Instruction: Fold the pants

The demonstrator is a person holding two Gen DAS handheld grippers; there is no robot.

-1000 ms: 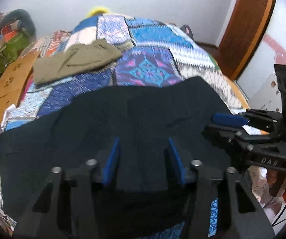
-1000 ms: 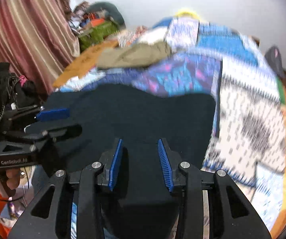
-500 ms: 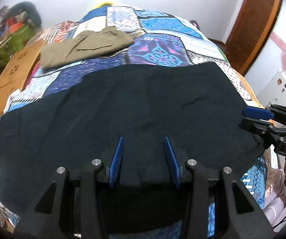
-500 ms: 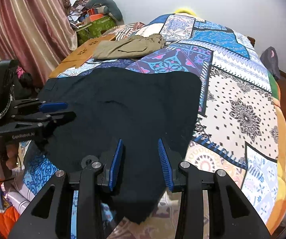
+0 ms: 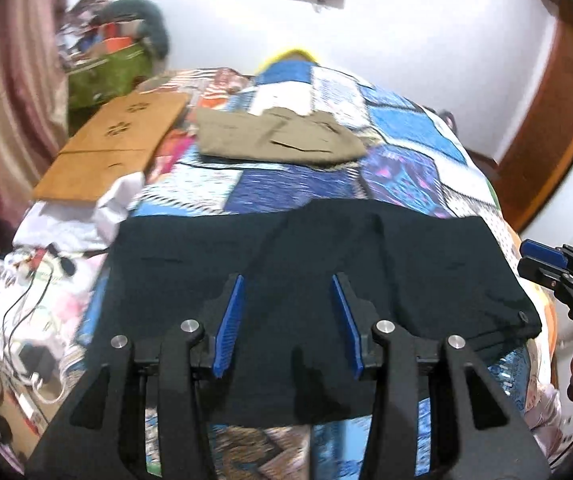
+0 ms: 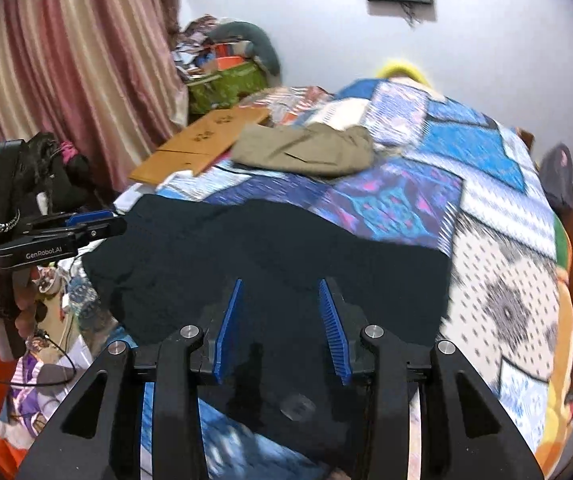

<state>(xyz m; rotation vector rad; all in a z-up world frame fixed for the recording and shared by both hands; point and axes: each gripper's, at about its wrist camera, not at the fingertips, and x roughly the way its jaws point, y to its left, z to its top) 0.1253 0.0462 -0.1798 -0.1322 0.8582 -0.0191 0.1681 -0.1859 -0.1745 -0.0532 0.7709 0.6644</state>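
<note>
Dark navy cloth pants [image 5: 318, 280] flat on patchwork-quilt bed [image 5: 402, 168], 12 o'clock of both; left hand-held gripper [image 5: 288, 320] and right hand-held gripper [image 6: 282, 320] gaping, empty; looks partly folded, more folds probably left.

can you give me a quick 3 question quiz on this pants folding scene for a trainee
1. True or false: the left gripper is clamped on the black pants.
2. Which garment lies farther up the patchwork bedspread? A) olive pants B) a red towel C) a white shirt
3. Fill in: the flat cardboard lies at the bed's ____ edge, seen from the left wrist view.

Key
1. False: both the left gripper and the right gripper have their jaws apart over the black pants, gripping nothing.
2. A
3. left
</note>
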